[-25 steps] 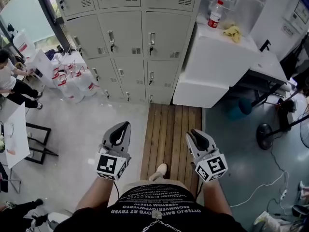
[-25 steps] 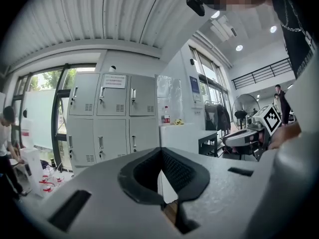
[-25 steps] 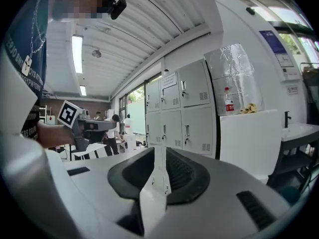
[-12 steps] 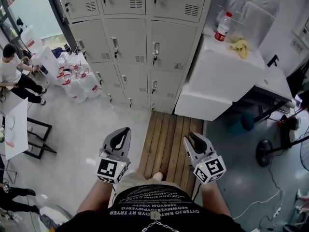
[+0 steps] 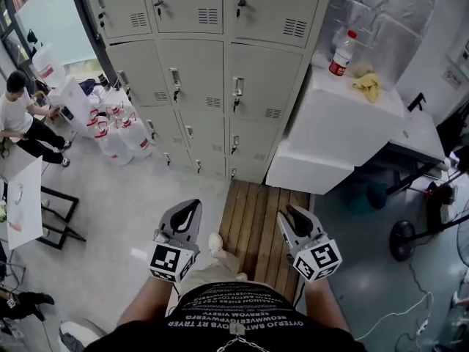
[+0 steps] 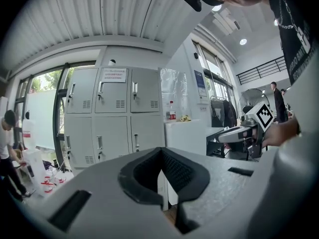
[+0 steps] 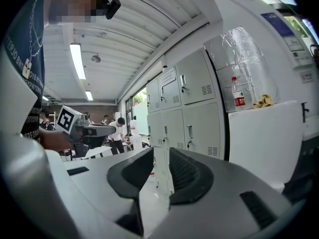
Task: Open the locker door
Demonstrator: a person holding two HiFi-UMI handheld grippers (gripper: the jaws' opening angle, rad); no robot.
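The pale grey metal locker doors are standing straight ahead beyond the wooden slat platform, well apart from both grippers, with their latch handles upright. The left gripper is pressing its jaws together, empty. The right gripper, seemingly better lined up, has just been opening its jaws, with nothing between them.

Bottle + yellow cloth on white cabinet (back edge); jugs clustered far L.

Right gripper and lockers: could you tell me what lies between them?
In the head view, only a wooden slatted platform lies between the right gripper and the lockers. That gripper's jaws have just been opening, with nothing between them.
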